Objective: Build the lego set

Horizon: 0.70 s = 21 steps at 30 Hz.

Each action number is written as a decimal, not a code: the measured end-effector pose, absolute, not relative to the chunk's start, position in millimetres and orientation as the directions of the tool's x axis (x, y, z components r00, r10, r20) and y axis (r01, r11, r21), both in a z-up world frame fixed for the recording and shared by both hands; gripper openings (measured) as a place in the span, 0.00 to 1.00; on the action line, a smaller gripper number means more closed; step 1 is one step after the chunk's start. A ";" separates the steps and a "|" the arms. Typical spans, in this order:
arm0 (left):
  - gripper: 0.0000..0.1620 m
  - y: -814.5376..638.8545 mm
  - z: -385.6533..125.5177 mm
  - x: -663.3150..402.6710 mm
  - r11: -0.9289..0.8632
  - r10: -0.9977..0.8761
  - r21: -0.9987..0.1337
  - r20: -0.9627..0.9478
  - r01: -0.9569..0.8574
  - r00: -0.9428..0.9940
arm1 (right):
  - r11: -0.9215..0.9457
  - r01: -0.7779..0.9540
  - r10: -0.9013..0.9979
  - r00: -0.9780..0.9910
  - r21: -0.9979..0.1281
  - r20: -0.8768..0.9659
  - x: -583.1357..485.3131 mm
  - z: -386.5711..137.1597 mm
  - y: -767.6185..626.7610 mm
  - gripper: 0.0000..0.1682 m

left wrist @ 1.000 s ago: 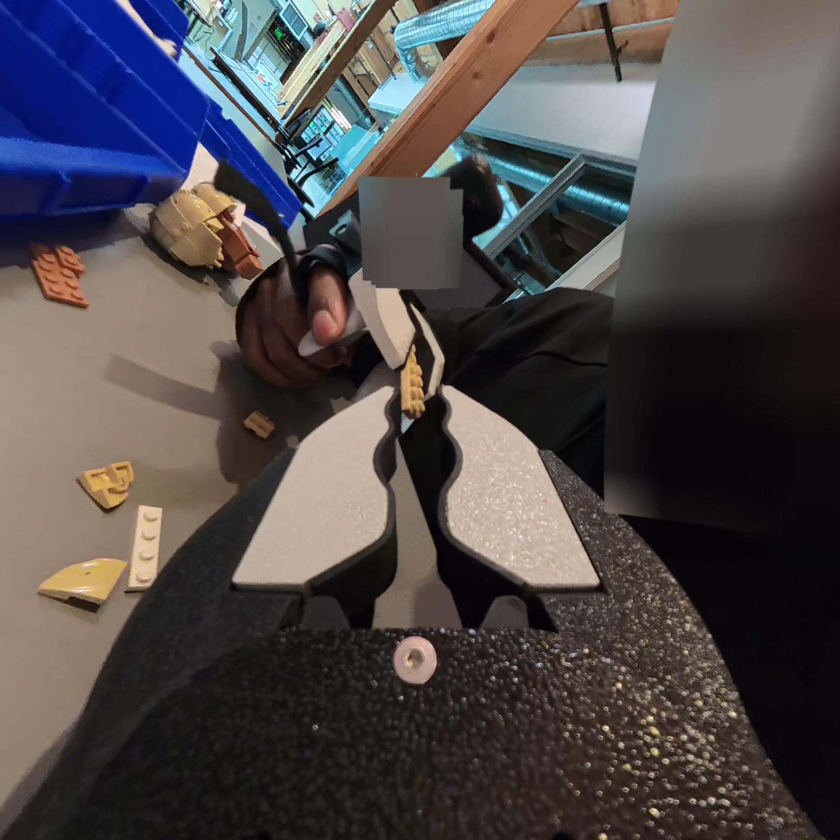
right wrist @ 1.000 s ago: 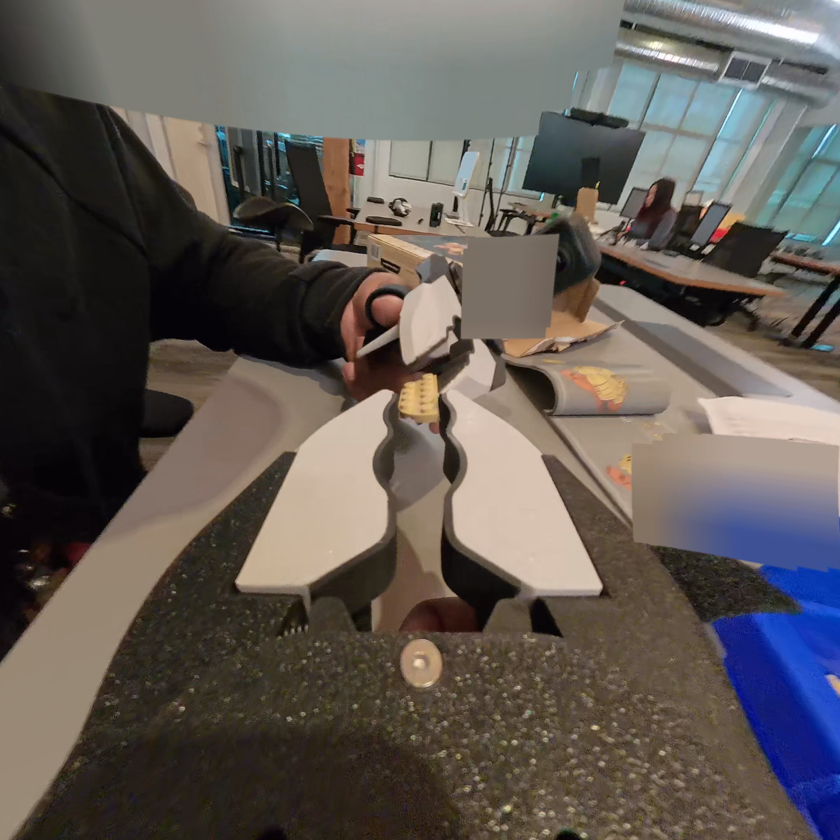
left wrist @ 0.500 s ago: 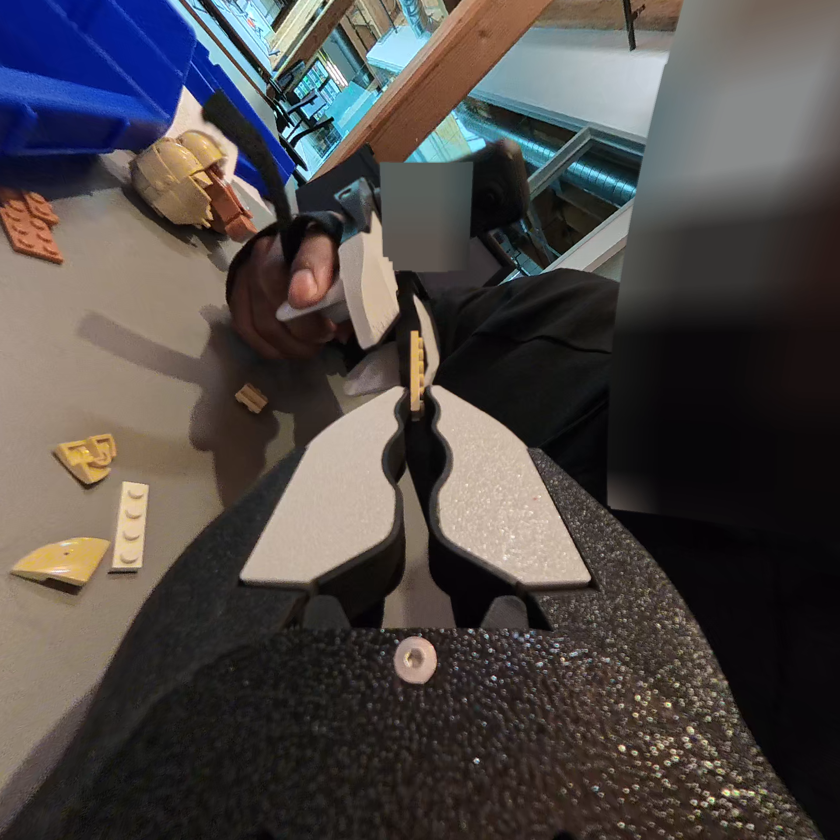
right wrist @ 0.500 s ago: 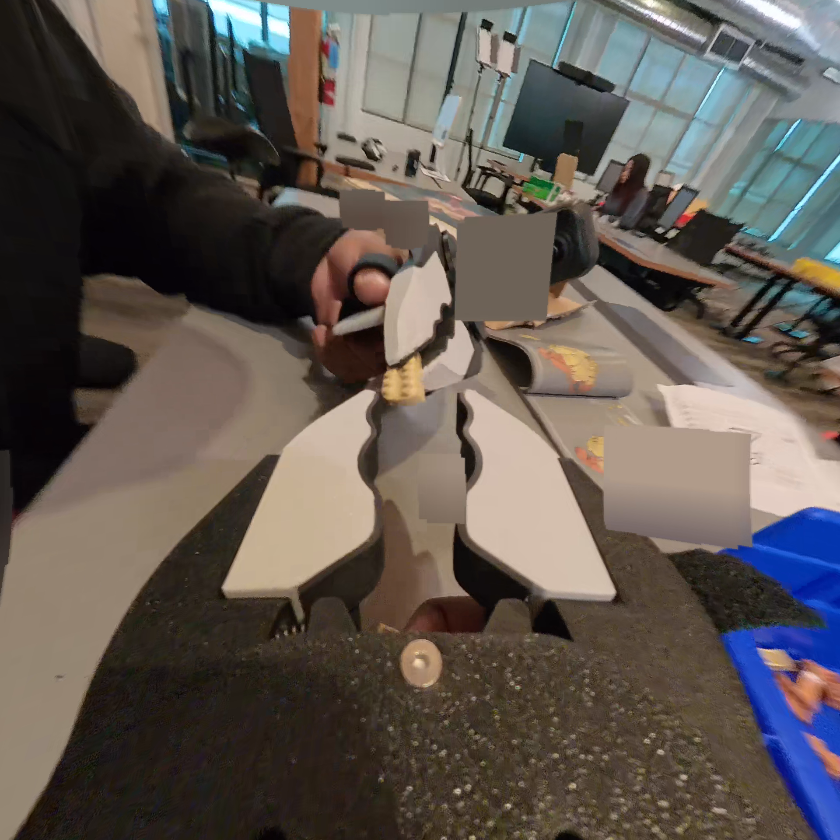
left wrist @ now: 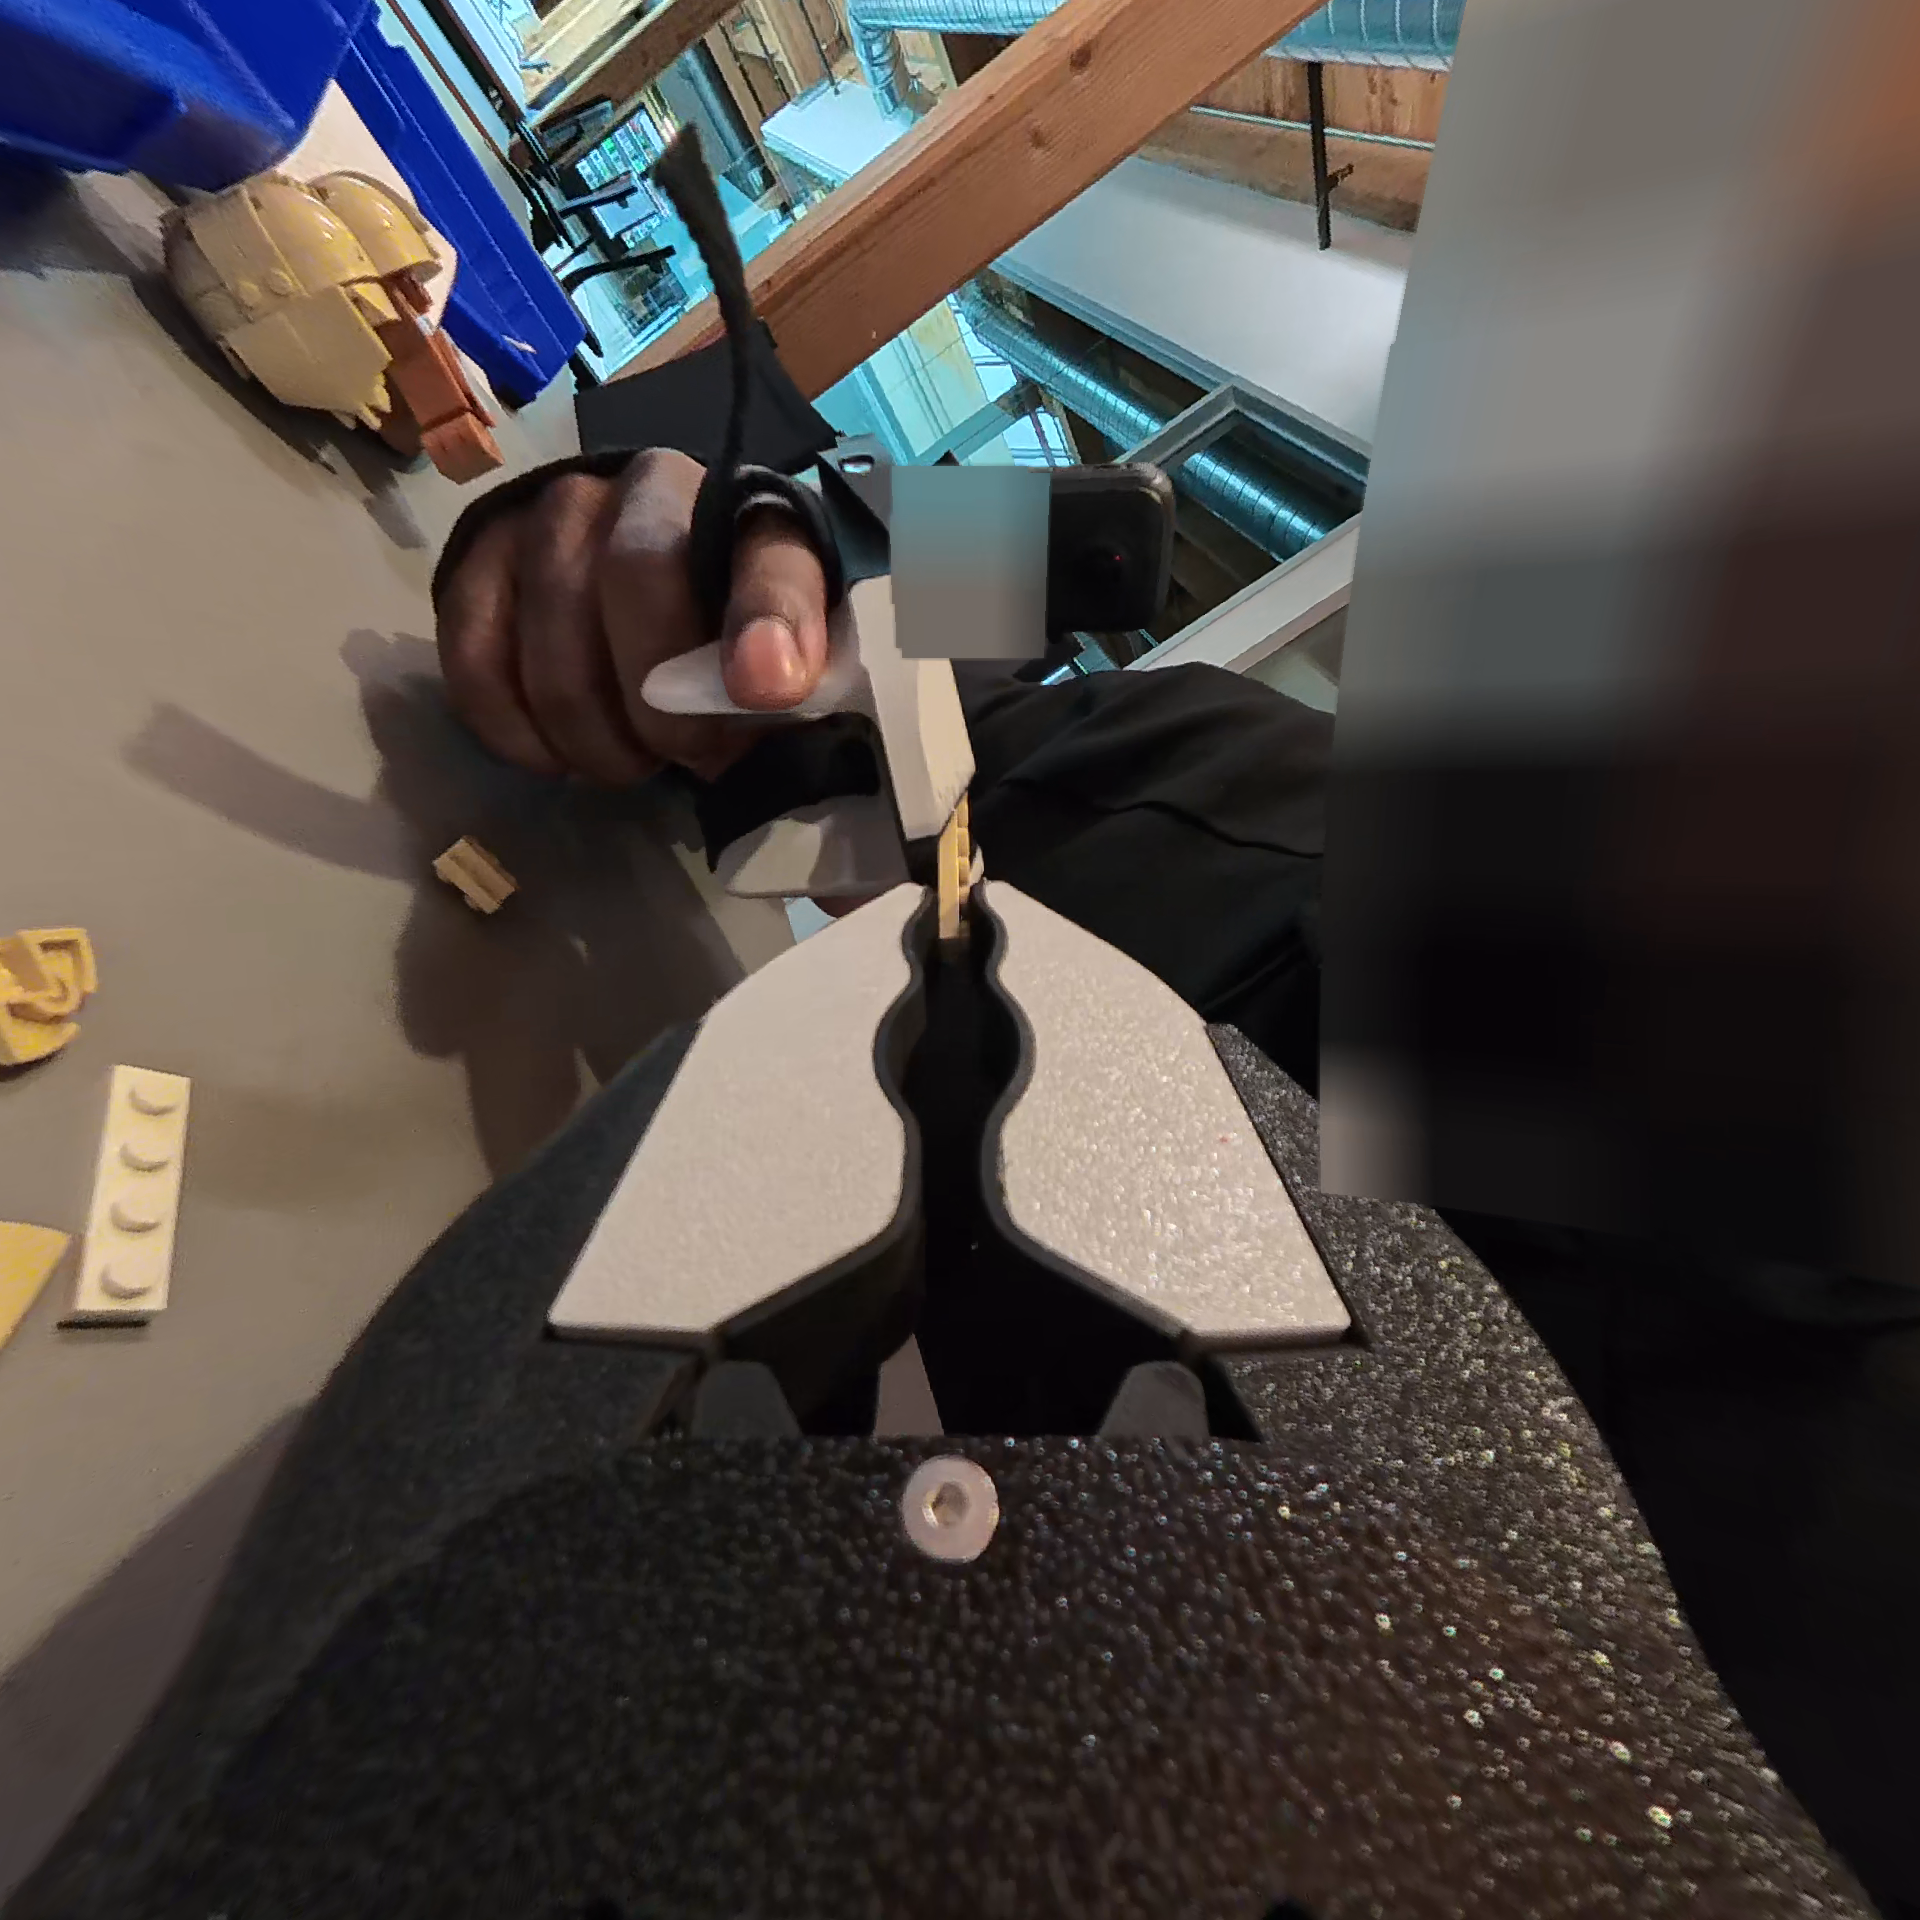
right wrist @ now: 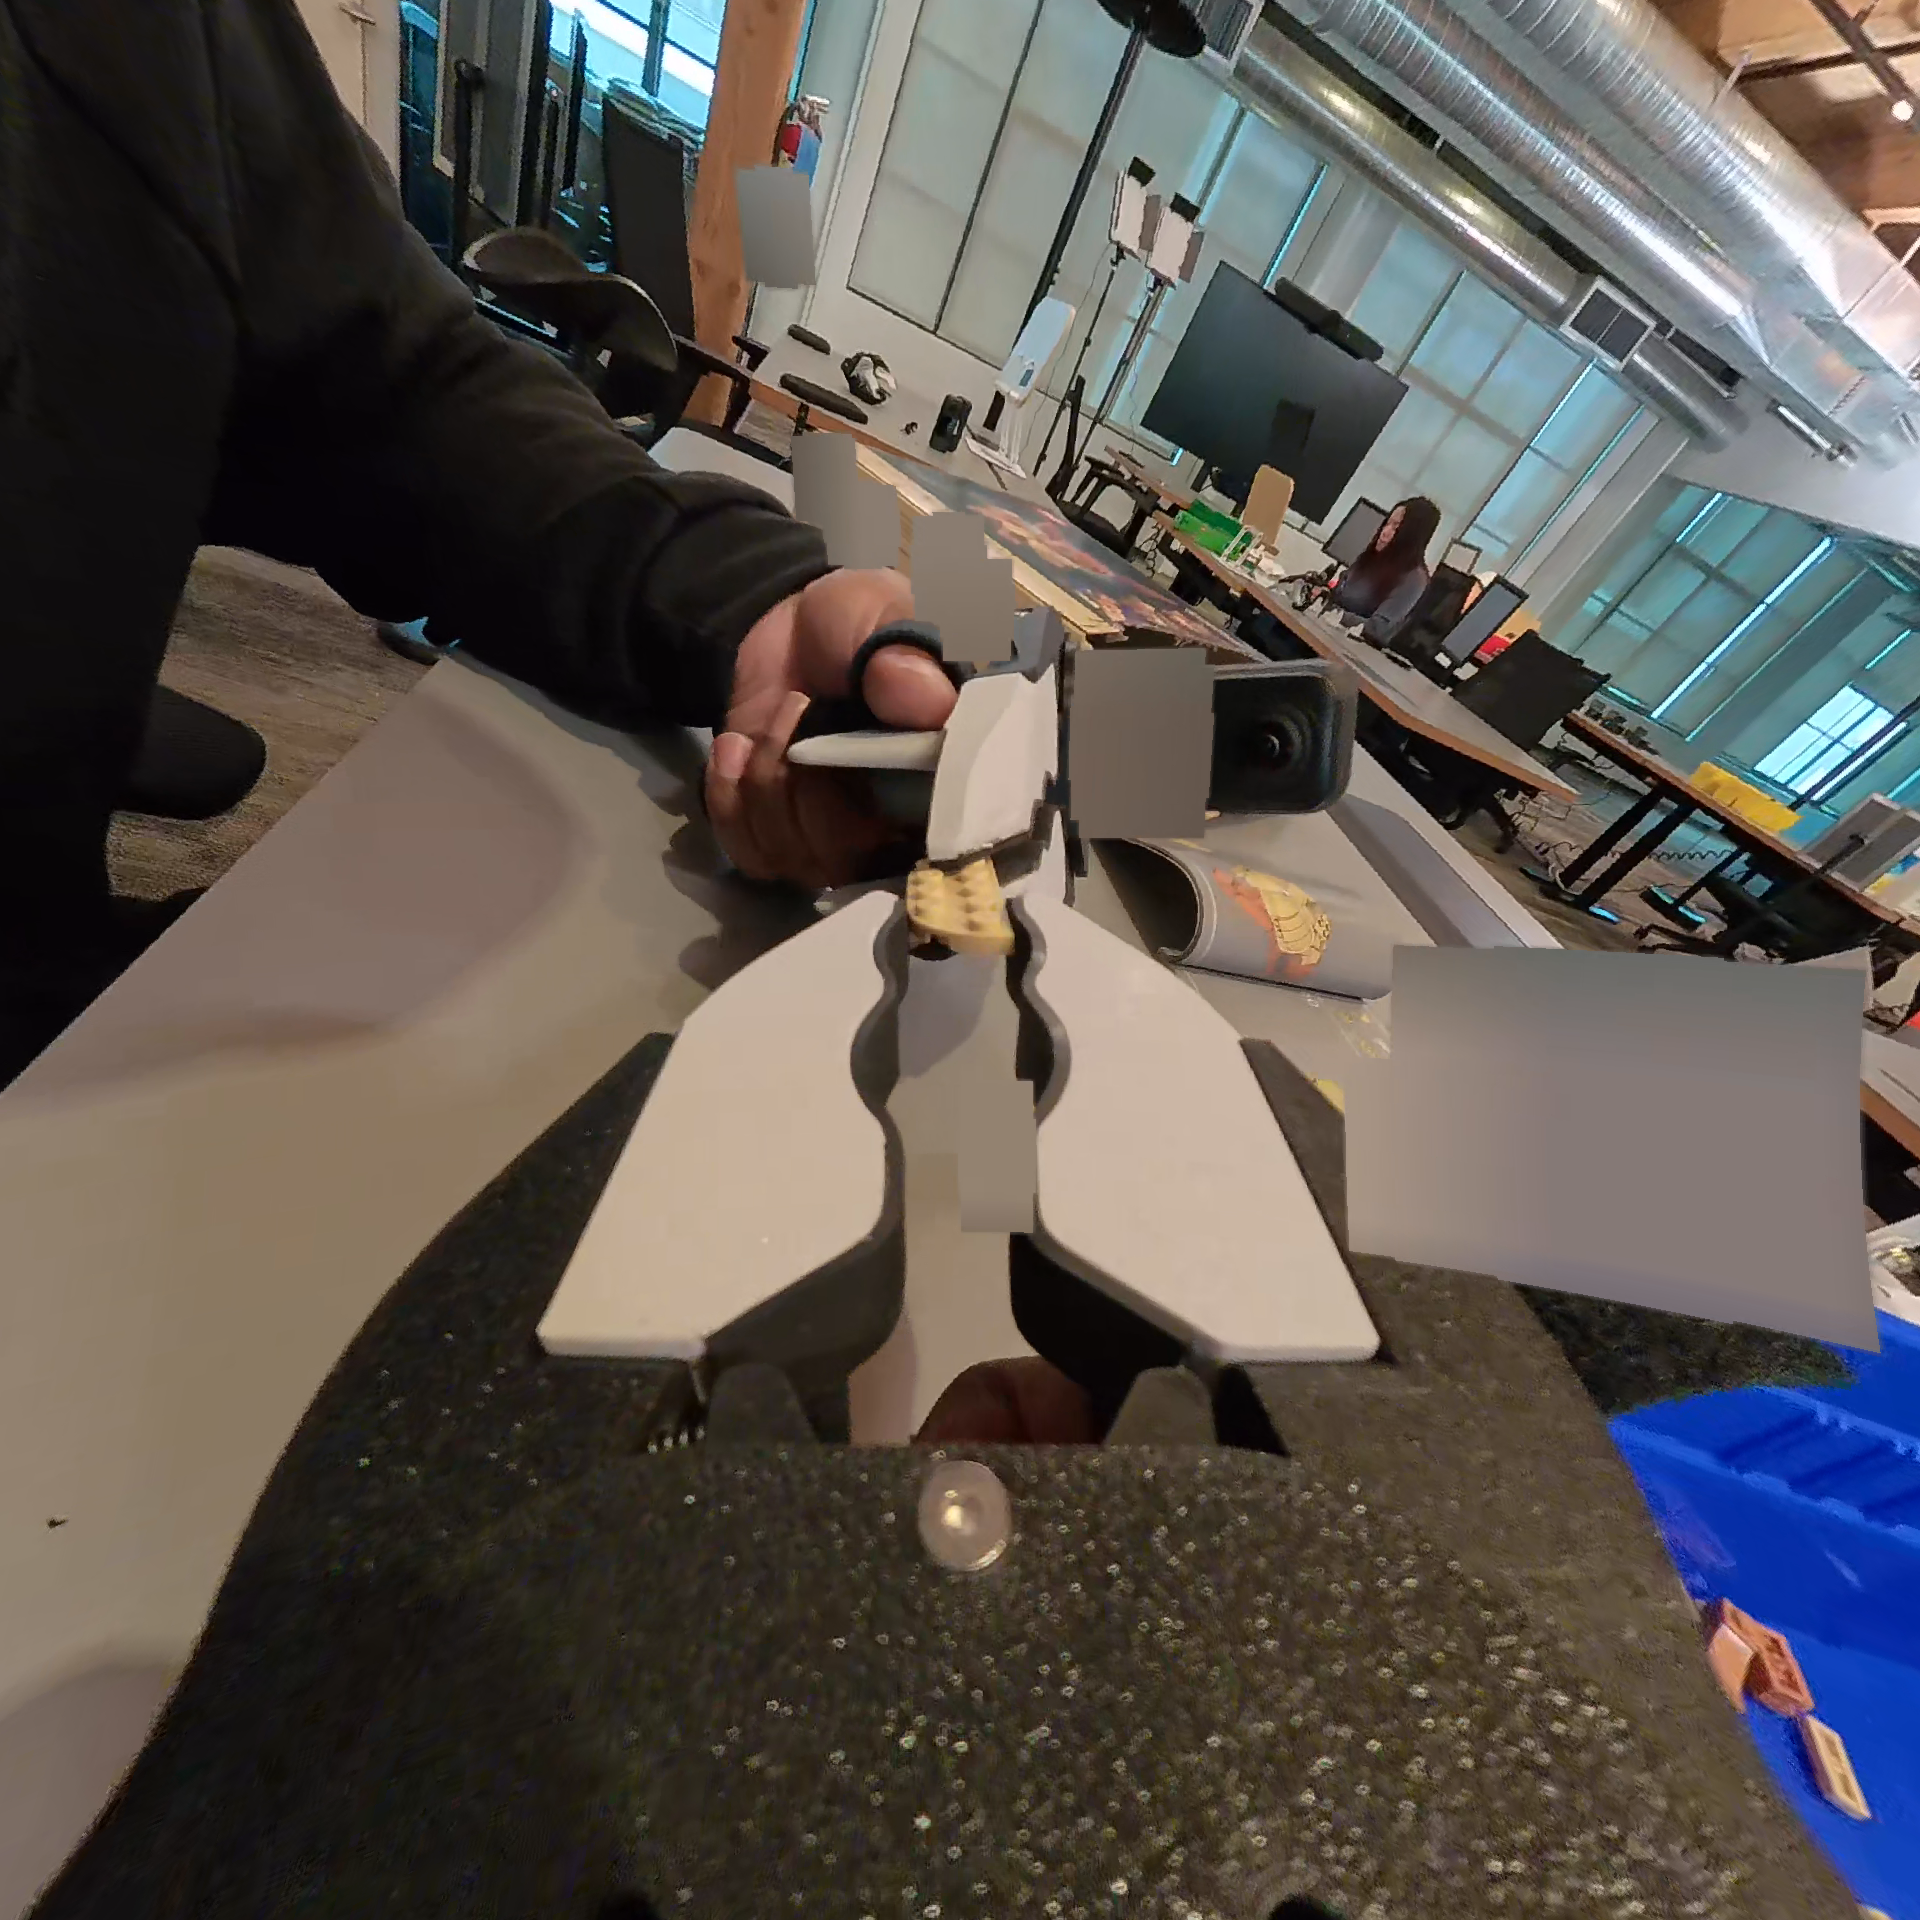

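Observation:
A small tan studded plate [left wrist: 952, 883] is pinched edge-on between the fingertips of my left gripper [left wrist: 951, 909], which is shut on it. In the right wrist view the same plate [right wrist: 961, 914] shows its studded face and spans the narrow gap between the fingertips of my right gripper [right wrist: 958, 920], touching both. The two grippers meet tip to tip above the grey table [left wrist: 208, 727]. The right gripper [left wrist: 914, 748] shows beyond the plate in the left wrist view, and the left gripper [right wrist: 992, 774] shows beyond it in the right wrist view. Each is held by a hand.
A partly built tan and brown model [left wrist: 301, 301] sits by blue bins [left wrist: 156, 83]. Loose pieces lie on the table: a small tan brick [left wrist: 473, 873], a white studded plate [left wrist: 130, 1195] and a tan piece [left wrist: 42, 992]. A curled booklet [right wrist: 1268, 914] and a blue bin [right wrist: 1766, 1507] are to the right. Less than 4 cm separates the two grippers' tips. Left tips and right tips are each some 12 centimetres from the tan piece [left wrist: 42, 992].
My left gripper closed onto the tan plate that the right gripper held. The right gripper opened wider, then narrowed again around the plate. Both grippers tilted up from the table.

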<state>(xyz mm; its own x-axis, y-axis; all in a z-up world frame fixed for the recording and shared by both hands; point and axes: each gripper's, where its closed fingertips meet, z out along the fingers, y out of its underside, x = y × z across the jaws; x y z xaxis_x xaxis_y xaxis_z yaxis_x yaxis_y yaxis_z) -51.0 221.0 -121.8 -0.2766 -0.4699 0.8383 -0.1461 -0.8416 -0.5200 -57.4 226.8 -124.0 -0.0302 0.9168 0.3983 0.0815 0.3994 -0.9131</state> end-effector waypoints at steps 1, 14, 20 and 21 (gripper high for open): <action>0.03 222.9 -121.7 -50.7 -0.841 -0.478 -0.524 0.836 -0.135 -0.269 | 0.386 0.085 0.922 -0.027 -0.918 0.386 -57.3 -124.3 228.5 0.10; 0.19 269.6 -157.9 -74.5 -0.381 -0.921 -0.879 0.332 -0.287 0.205 | 0.062 -0.056 0.995 0.088 -0.997 0.057 -40.6 -94.7 263.0 0.10; 0.12 271.5 -207.7 -77.1 -0.402 -0.909 -0.752 0.260 -0.523 0.325 | 0.041 -0.028 0.986 0.163 -0.999 0.036 -35.5 -99.8 276.8 0.10; 0.12 273.4 -211.9 -78.4 -0.377 -0.917 -0.744 0.217 -0.552 0.333 | 0.041 -0.024 0.986 0.161 -0.999 0.036 -35.7 -100.9 276.2 0.10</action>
<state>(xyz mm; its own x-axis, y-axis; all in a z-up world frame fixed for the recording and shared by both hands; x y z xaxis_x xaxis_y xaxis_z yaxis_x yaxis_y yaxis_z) -78.4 273.4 -211.9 0.3333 -0.9174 0.2172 -0.5524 -0.3768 -0.7436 -35.7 276.2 -100.9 0.1608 0.9863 0.0364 -0.0237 0.0407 -0.9989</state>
